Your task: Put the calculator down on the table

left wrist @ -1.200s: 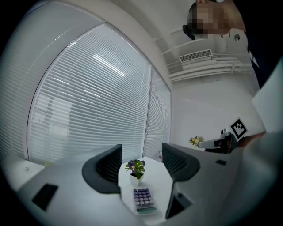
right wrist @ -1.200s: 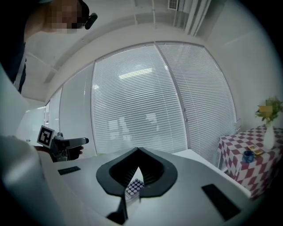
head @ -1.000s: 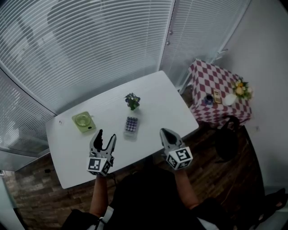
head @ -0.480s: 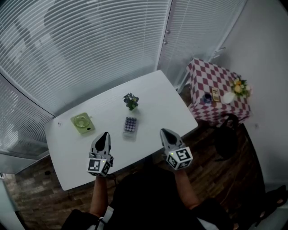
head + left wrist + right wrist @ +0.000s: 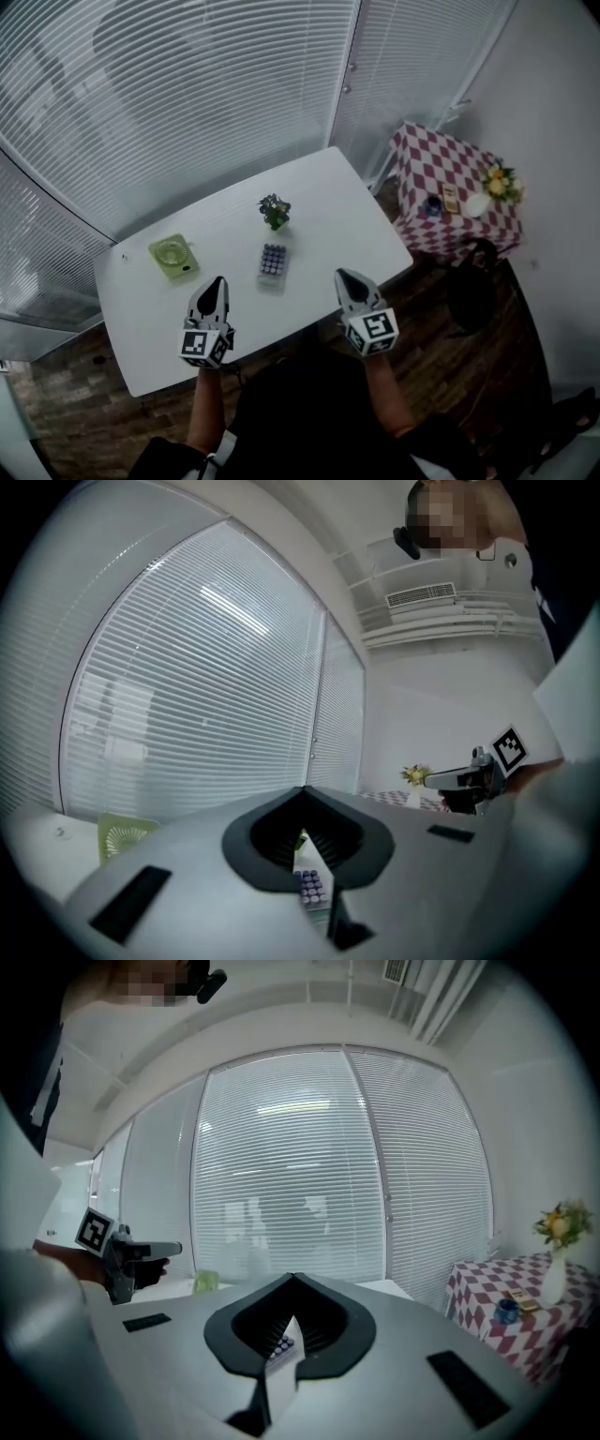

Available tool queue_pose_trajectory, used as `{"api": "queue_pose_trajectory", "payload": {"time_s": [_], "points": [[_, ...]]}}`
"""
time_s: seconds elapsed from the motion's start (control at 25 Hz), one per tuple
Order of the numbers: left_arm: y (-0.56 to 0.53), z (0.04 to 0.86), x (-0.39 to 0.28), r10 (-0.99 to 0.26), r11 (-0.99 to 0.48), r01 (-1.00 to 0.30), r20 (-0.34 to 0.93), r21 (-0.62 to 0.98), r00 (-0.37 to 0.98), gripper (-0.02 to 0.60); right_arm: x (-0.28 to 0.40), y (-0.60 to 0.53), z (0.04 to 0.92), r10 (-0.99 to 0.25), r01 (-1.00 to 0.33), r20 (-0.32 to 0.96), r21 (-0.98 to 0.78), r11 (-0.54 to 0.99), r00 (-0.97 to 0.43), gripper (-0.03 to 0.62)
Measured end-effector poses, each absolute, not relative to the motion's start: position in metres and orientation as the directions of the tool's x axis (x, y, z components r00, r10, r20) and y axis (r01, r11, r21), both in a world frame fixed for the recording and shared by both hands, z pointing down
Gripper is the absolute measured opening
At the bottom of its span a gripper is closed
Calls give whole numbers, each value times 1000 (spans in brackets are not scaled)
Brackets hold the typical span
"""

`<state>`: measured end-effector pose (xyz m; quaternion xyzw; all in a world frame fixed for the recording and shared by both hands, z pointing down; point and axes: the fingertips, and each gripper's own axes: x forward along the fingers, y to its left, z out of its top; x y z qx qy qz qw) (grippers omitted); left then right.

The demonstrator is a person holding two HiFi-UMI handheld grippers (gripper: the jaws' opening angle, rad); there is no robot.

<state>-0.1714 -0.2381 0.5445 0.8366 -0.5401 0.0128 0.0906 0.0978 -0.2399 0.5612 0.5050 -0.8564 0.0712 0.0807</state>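
Calculator [image 5: 273,262] lies flat on the white surface [image 5: 328,202], keys up, in the middle of the top and somewhat toward its near edge. Its long axis runs near to far, only slightly skewed. Nothing touches it. A small potted plant [image 5: 275,210] stands just beyond its far end, and a green square fan [image 5: 172,254] lies well apart to its left.

Left gripper [image 5: 217,281] hangs over the near left part of the surface, its jaws fully together with nothing between them. Through the notch above the jaws its own view shows the calculator ahead and slightly right, clear of the tips. Right gripper [image 5: 343,276] hangs at the near right edge, jaws likewise closed and empty, with the calculator ahead and to its left.

Assessment: the calculator sits between the two grippers and farther out than both, a little nearer the left one. With the item resting on the surface and free of both jaws, the placement appears complete. Any further handling would call for opening a pair of jaws first and approaching along the short side.
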Motion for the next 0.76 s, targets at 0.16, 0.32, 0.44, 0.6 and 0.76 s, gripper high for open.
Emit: {"api": "queue_pose_trajectory", "payload": {"time_s": [0.16,0.32,0.44,0.6,0.76], "points": [[-235,557,-176,-904,-375,-915,161,146,396,6,96,-238,560,-853,-881,231,-59,469,-469,6],[-239,548,-170,-890,-410,-902,158,133,428,6,94,-237,566,-843,-872,229,-63,486,-486,6],[-239,550,-169,-884,-415,-900,175,132,433,6,92,-236,565,-835,-868,243,-92,488,-494,6],[-238,552,-172,-887,-407,-903,175,139,427,6,91,-235,565,-833,-864,231,-99,493,-502,6],[-237,553,-173,-887,-410,-902,170,137,429,6,88,-233,561,-829,-858,229,-79,507,-510,6]]}}
